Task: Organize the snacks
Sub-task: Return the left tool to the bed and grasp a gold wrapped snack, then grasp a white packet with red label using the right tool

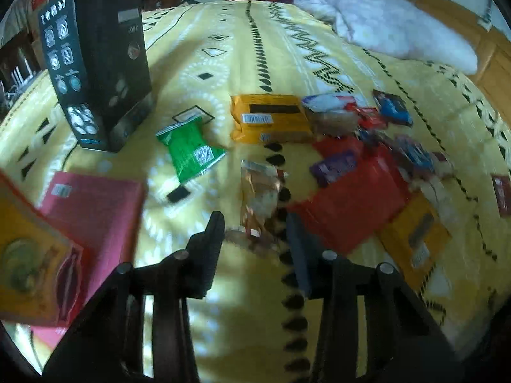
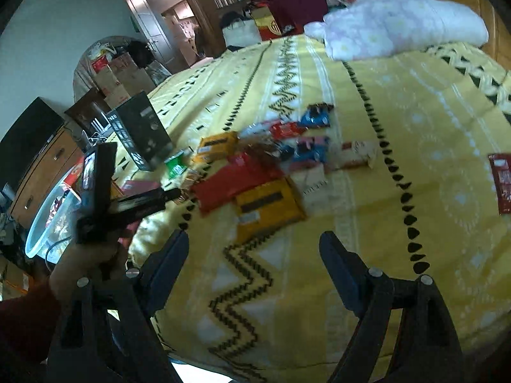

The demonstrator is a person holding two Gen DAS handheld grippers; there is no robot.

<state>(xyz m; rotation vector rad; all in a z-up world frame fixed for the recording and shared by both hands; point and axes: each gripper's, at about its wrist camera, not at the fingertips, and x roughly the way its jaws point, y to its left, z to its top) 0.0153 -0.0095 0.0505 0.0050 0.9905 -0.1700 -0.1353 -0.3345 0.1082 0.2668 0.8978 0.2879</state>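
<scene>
Snack packets lie scattered on a yellow patterned bedspread (image 1: pixel 223 63). In the left wrist view I see a green packet (image 1: pixel 190 150), an orange packet (image 1: pixel 271 118), a big red packet (image 1: pixel 348 198), a purple packet (image 1: pixel 335 164), a second orange packet (image 1: pixel 415 233) and a clear golden packet (image 1: pixel 260 194). My left gripper (image 1: pixel 255 239) is open, its fingertips either side of the near end of the golden packet. My right gripper (image 2: pixel 255 252) is open and empty above the bedspread, short of an orange packet (image 2: pixel 268 207) and the red packet (image 2: pixel 236 178). The left gripper (image 2: pixel 172 193) shows at left there.
A tall black box (image 1: pixel 99 60) stands at the back left. A pink box (image 1: pixel 95 214) and an orange box (image 1: pixel 28 261) lie at the near left. White bedding (image 1: pixel 399 25) lies at the far right. Small blue and red packets (image 2: pixel 313 118) lie further back. A lone dark red packet (image 2: pixel 503 182) lies at far right.
</scene>
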